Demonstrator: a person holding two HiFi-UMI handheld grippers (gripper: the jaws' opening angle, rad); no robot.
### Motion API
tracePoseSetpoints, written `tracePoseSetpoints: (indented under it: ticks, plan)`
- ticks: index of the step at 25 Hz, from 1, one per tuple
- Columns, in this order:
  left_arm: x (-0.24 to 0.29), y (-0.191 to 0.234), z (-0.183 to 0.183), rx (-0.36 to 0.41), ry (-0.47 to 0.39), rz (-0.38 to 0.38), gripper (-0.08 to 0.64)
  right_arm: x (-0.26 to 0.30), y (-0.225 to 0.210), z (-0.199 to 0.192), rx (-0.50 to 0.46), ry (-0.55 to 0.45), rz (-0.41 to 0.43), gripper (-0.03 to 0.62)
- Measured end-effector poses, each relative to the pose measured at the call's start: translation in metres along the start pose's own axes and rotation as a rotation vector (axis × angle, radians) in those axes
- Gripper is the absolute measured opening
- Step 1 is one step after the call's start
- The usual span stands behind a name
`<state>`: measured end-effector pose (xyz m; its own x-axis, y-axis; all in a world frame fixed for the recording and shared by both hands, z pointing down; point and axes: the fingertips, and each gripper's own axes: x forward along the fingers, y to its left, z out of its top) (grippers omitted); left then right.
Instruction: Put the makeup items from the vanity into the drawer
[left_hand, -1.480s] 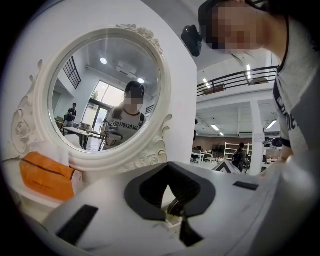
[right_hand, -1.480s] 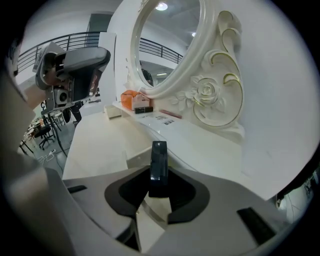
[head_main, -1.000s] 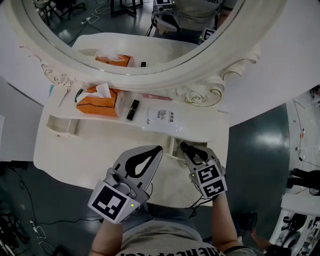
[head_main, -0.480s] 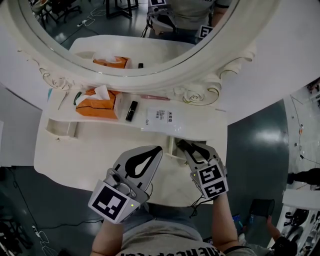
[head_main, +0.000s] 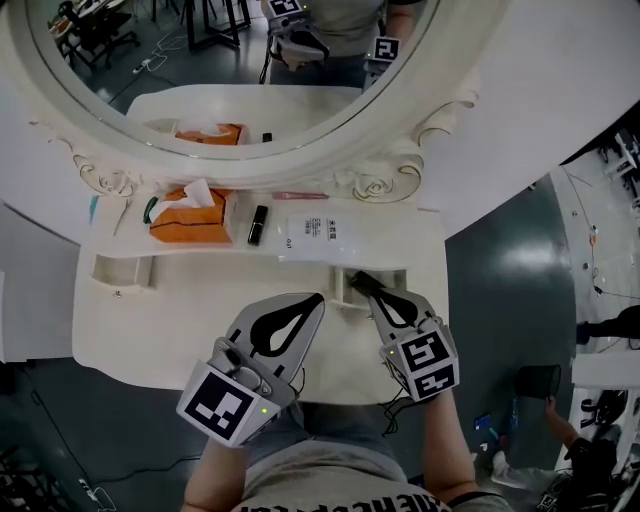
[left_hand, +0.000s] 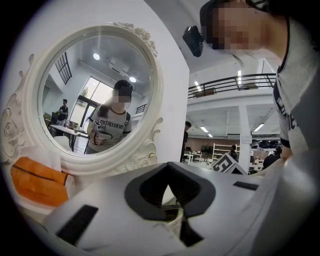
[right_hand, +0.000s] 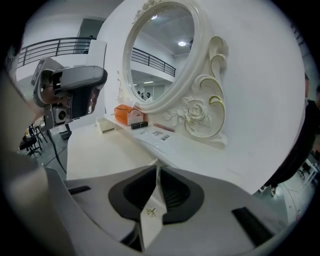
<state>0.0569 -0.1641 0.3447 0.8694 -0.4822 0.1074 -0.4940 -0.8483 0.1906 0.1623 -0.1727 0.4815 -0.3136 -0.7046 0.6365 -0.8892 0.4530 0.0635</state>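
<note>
**Right gripper bites the drawer front; the makeup waits on the shelf**

The big white vanity (head_main: 200, 315) fills the head view, with its round mirror (head_main: 230, 70) above. On the shelf under the mirror lie an orange tissue box (head_main: 190, 218), a white packet (head_main: 315, 238), a black tube (head_main: 258, 224) and a thin pink stick (head_main: 300, 196). None of them is in the drawer yet.

The little drawer (head_main: 343, 290) sits just below the shelf, on the right. The right gripper (head_main: 362, 283) points down at it. Its jaws have just been closing, and the drawer's white front is pinched between them. The left gripper (head_main: 318, 297) is squeezed closed with nothing in it.

The makeup lies past both grippers, further from the person and off to the left. The black tube points away from the person, and the pink stick lies sideways. The left gripper is nearer and free, so it looks best for the pick.

Only the right gripper view shows the tiny gold knob (right_hand: 150, 212) on the drawer front. In the head view the gripper covers it.
</note>
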Motion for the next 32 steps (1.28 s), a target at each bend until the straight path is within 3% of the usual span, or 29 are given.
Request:
tracePoseSetpoints:
  ticks: [4,17,23,27,32]
  plan:
    - [-0.005,-0.005,0.002,0.012,0.003,-0.038,0.014,-0.012,0.006,0.006,0.025,-0.033,-0.036,0.015]
    - [-0.008,-0.026,0.021,0.081,-0.080,-0.182,0.012,-0.058,0.030,0.036,0.173,-0.221,-0.090,0.014]
    - [-0.006,-0.045,0.018,0.071,-0.028,-0.273,0.013,-0.083,0.037,0.047,0.242,-0.311,-0.125,0.014]
    - [-0.003,-0.055,0.023,0.099,-0.065,-0.328,0.013,-0.101,0.040,0.053,0.273,-0.363,-0.159,0.014]
    - [-0.004,-0.069,0.021,0.099,-0.040,-0.394,0.012,-0.122,0.045,0.062,0.298,-0.412,-0.201,0.014]
